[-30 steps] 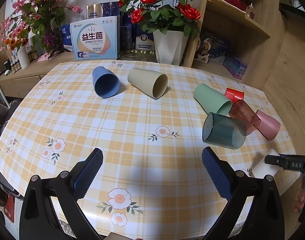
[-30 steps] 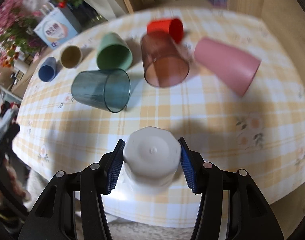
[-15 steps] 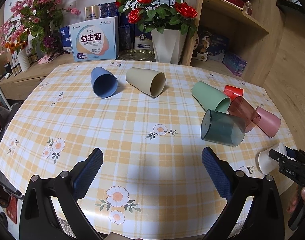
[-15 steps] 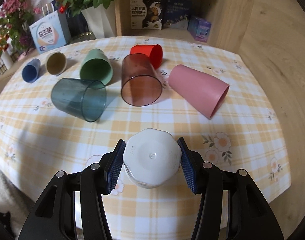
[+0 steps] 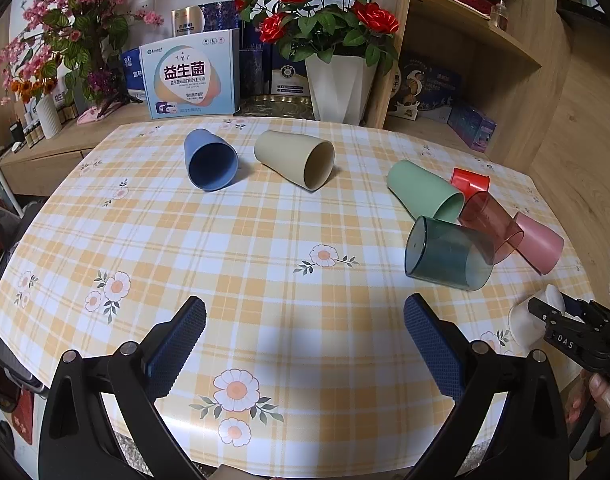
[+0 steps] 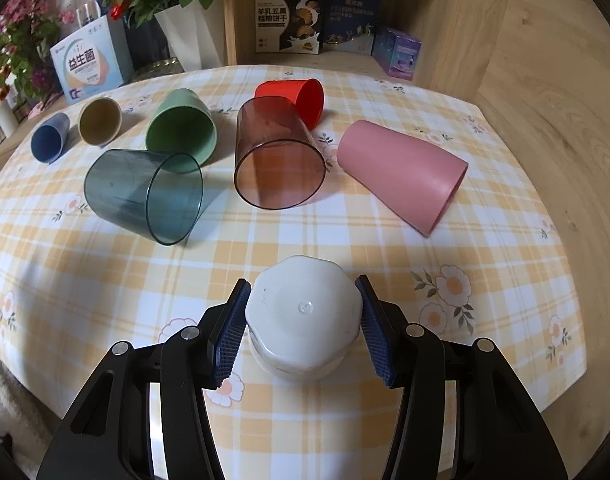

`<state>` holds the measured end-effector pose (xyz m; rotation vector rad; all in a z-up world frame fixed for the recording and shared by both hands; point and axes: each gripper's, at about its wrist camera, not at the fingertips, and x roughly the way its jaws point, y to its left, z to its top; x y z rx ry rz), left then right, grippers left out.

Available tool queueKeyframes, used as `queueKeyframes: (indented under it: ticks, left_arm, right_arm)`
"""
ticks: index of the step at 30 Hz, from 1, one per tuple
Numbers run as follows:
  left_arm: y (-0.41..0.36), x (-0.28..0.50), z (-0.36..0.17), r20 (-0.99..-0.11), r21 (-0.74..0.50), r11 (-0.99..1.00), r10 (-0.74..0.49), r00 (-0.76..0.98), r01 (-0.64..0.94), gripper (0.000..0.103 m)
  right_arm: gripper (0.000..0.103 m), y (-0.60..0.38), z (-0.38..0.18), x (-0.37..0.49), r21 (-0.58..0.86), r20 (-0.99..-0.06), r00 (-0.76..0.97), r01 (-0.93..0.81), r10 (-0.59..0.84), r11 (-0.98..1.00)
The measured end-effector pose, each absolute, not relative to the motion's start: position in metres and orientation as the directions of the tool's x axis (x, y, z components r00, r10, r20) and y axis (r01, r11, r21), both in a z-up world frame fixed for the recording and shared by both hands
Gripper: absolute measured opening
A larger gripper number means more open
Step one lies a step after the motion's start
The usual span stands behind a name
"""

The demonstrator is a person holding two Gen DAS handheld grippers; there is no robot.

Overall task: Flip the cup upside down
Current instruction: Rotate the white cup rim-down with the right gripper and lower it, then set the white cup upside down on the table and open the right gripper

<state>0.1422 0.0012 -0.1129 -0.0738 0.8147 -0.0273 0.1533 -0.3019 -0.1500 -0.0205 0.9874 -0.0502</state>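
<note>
White cup (image 6: 303, 316), base up near the table's (image 6: 485, 240) front edge, gripped by the right gripper (image 6: 303, 322) at its sides for setting down inverted. Left gripper (image 5: 305, 344) hovers wide, empty; seven cups lie tipped behind.

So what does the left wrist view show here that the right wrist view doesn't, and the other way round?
Only the left wrist view shows the open, empty left tool and the right tool from the side, at the table's right edge. Only the right wrist view shows the white cup's base facing up between the pads, plus the biscuit box on the shelf. Both show seven cups lying on their sides, among them the teal clear cup and pink cup.
</note>
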Motion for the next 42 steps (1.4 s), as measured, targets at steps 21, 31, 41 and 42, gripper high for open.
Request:
queueKeyframes:
  ticks: [21,31,41,42]
  left_arm:
    - [0.012,0.115,-0.033,-0.596,-0.017,0.999,-0.048,0.802,0.047,0.097]
    - [0.015,0.063,0.037,-0.473,0.025,0.993,-0.092,0.876,0.117,0.097]
    - [0.014,0.021,0.075,-0.403,0.039,0.988,-0.121,0.907,0.149,0.097]
    - [0.013,0.017,0.077,-0.398,0.036,0.987,-0.128,0.908,0.154,0.097]
  right_arm:
    - [0.074,-0.295,-0.051,0.124,0.063,-0.738,0.673,0.0,0.047,0.998]
    - [0.088,-0.277,0.033,0.065,0.105,-0.601,0.796,-0.009,0.071,0.994]
    - [0.088,-0.268,0.075,0.016,0.12,-0.53,0.845,-0.008,0.07,0.993]
    - [0.088,-0.269,0.077,0.013,0.123,-0.529,0.846,-0.004,0.069,0.992]
